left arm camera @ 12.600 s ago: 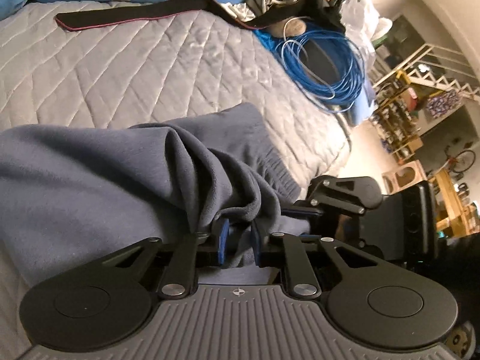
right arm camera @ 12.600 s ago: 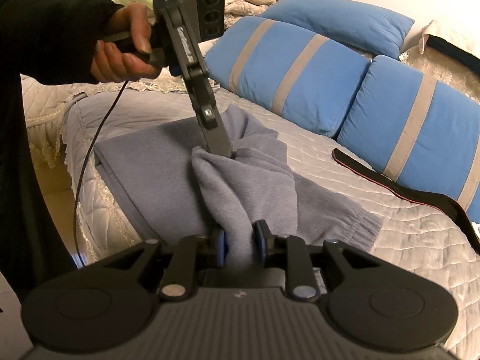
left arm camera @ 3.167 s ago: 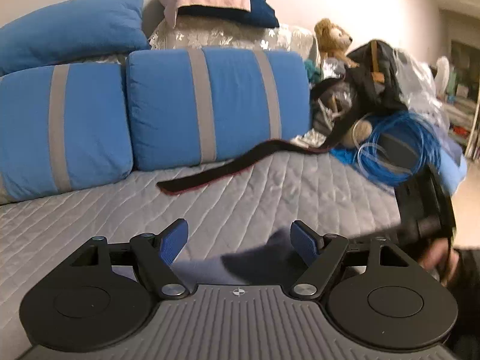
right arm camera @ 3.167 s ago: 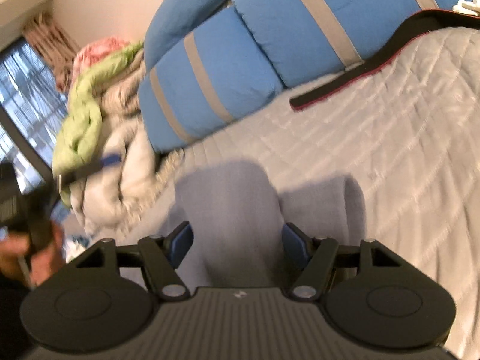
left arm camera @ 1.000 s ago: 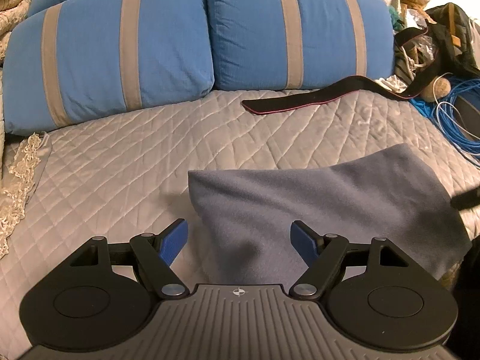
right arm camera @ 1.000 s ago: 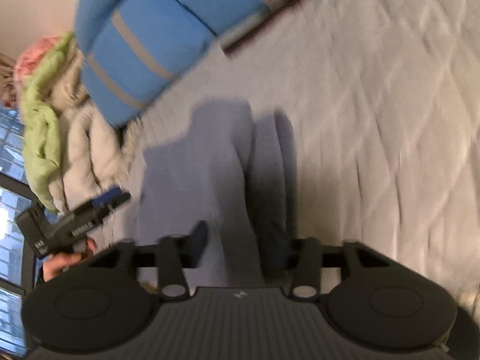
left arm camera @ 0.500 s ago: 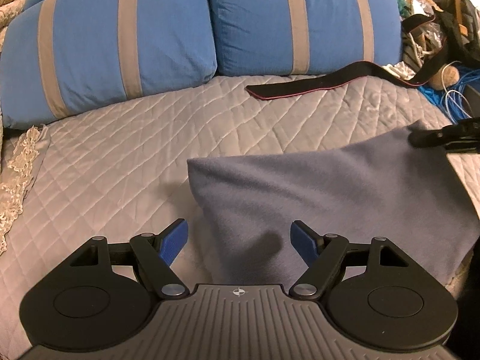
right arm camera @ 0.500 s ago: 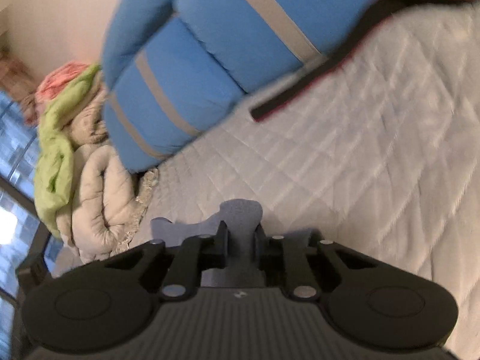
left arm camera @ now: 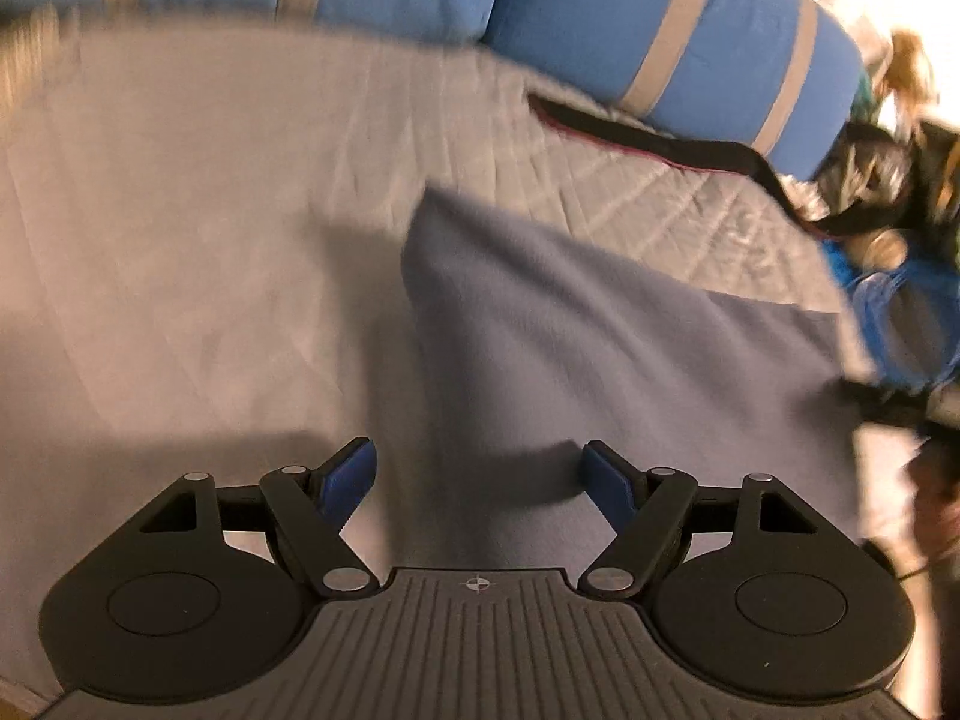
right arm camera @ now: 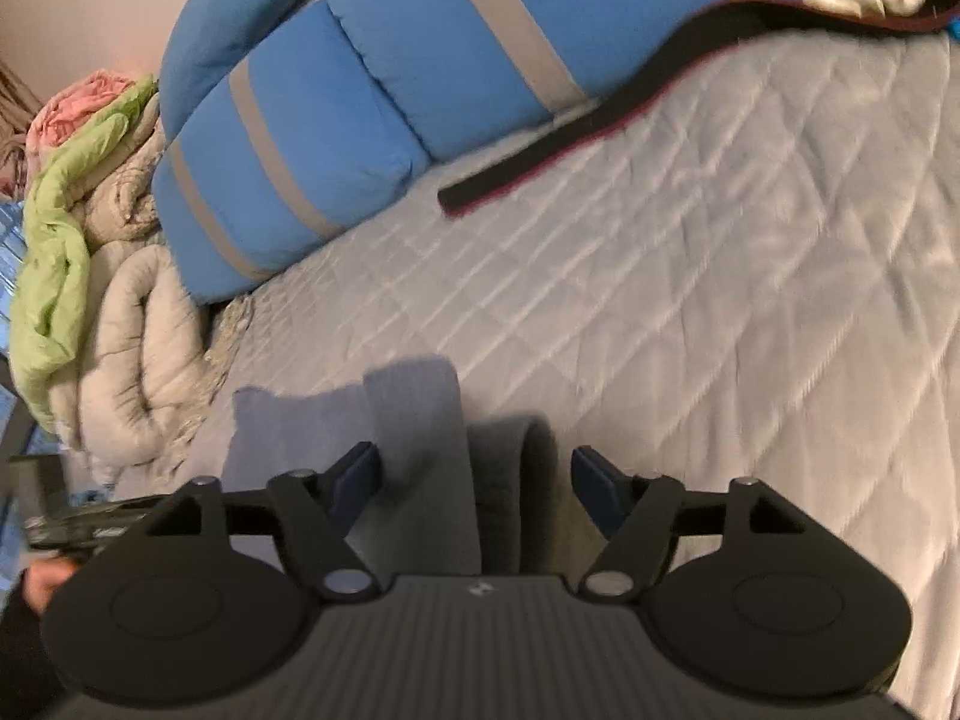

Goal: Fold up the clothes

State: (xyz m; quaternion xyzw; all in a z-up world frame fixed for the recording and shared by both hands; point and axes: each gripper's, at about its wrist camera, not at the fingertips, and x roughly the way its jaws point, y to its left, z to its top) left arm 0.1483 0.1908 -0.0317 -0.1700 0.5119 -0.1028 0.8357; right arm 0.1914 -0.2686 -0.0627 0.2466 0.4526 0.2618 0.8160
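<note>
On bed [left arm camera: 180, 210], grey garment [left arm camera: 600, 372] lies flat. Soft, floppy, light; grab corner edge. Left gripper [left arm camera: 477, 480] wide, right gripper [right arm camera: 474, 480] wide, both hold nothing.

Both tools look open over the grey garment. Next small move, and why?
Probably lower the left tool and shut it on the near edge of the grey garment. Both tools are open and hold nothing. The garment lies flat on the quilted bed cover, its edge between the left fingers; the right tool hovers over its other end.
</note>
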